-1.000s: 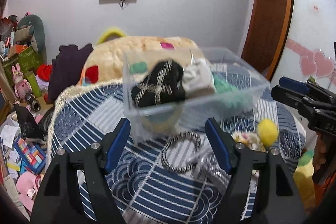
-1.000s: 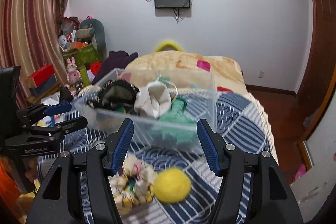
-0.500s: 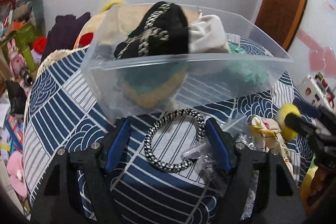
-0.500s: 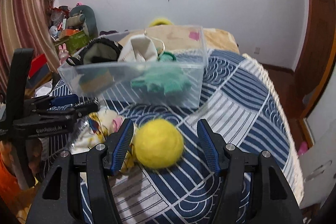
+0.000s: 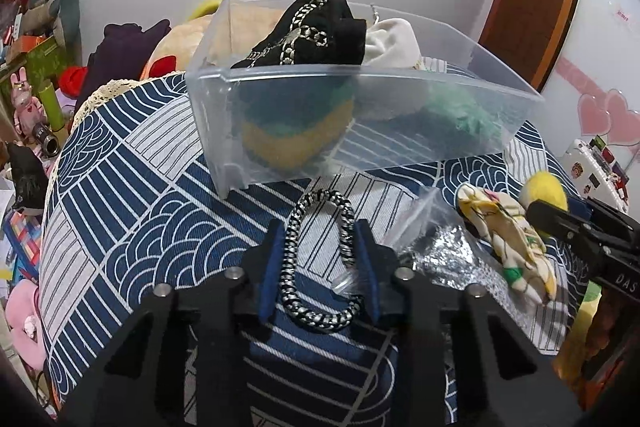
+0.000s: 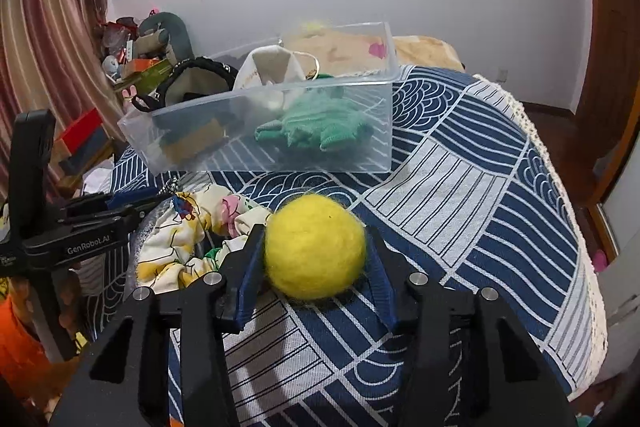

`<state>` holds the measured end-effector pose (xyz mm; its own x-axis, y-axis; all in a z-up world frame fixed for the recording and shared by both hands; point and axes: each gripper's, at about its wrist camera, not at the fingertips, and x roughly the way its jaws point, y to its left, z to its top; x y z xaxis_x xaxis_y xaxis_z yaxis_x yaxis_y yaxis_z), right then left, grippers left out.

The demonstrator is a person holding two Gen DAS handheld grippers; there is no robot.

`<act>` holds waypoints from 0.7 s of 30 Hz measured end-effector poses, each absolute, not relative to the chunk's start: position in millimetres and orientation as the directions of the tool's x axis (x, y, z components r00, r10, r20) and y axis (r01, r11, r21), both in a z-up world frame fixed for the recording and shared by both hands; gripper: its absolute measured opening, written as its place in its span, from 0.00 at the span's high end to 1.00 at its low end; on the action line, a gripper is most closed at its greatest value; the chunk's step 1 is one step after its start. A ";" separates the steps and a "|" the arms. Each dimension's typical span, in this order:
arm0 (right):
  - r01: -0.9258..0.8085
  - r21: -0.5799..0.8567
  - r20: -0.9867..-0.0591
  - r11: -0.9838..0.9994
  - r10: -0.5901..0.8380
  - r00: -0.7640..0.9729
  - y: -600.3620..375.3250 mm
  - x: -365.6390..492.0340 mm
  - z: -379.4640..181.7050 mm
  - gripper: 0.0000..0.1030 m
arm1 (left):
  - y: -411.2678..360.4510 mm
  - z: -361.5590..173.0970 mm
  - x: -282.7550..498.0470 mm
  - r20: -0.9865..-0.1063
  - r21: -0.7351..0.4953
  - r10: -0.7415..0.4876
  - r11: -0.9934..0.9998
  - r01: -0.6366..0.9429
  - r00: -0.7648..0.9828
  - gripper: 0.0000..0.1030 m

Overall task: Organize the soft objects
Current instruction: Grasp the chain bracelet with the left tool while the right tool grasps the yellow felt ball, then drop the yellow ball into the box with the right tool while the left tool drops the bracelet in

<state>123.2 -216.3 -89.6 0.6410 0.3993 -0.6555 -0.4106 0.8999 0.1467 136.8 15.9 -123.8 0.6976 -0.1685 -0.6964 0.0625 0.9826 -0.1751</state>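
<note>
A clear plastic bin [image 5: 400, 83] [image 6: 360, 155] stands on the blue patterned bedspread and holds a black hat [image 5: 312, 31], a white cloth [image 5: 392, 43], a green knitted toy [image 6: 316, 131] and a green-yellow item [image 5: 296, 131]. My left gripper [image 5: 320, 259] is shut on a black-and-white braided ring [image 5: 316, 259], squeezing it into an oval on the bed. My right gripper [image 6: 316, 259] is shut on a fuzzy yellow ball [image 6: 316, 247], which also shows in the left wrist view [image 5: 544, 187]. A floral fabric piece [image 5: 508, 243] [image 6: 188, 239] lies between the grippers.
A crinkled clear plastic bag [image 5: 436, 247] lies right of the ring. The bed's fringed edge [image 6: 560, 187] drops to the floor on the right. Toys and boxes [image 5: 36, 79] crowd the floor at left. A beige pillow [image 6: 420, 47] lies behind the bin.
Both grippers came down toward the bed and closed: the left on the braided ring, squeezing it narrow, the right on the yellow ball.
</note>
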 end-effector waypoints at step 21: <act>-0.426 0.136 -0.538 0.894 0.428 0.726 -206.5 120.5 -37.0 0.58 | 7.3 -74.2 106.9 -0.594 -0.094 -0.151 0.988 0.119 0.790 0.89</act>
